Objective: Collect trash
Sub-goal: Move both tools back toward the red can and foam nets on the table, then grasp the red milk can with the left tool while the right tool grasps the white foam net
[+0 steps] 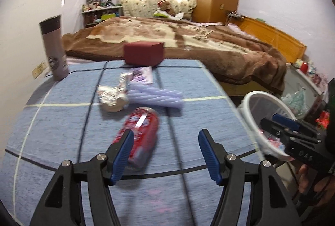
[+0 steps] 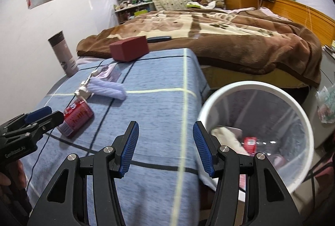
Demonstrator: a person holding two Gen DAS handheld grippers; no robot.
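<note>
A red soda can (image 1: 140, 133) lies on its side on the blue checked tablecloth (image 1: 62, 121). My left gripper (image 1: 166, 154) is open just before it, the can's near end beside the left fingertip. The can also shows in the right wrist view (image 2: 76, 118). Behind it lie a crumpled wrapper (image 1: 113, 96), a lilac ribbed packet (image 1: 155, 96) and a purple sachet (image 1: 141, 75). A white trash bin (image 2: 257, 133) with a clear liner holds trash beside the table's right edge. My right gripper (image 2: 165, 148) is open and empty above the table edge next to the bin.
A tall grey tumbler (image 1: 54, 47) stands at the table's far left corner. A dark red box (image 1: 143, 53) sits at the far edge. A bed with a brown blanket (image 1: 188, 41) lies beyond. A cluttered side table (image 1: 303, 83) stands right of the bin.
</note>
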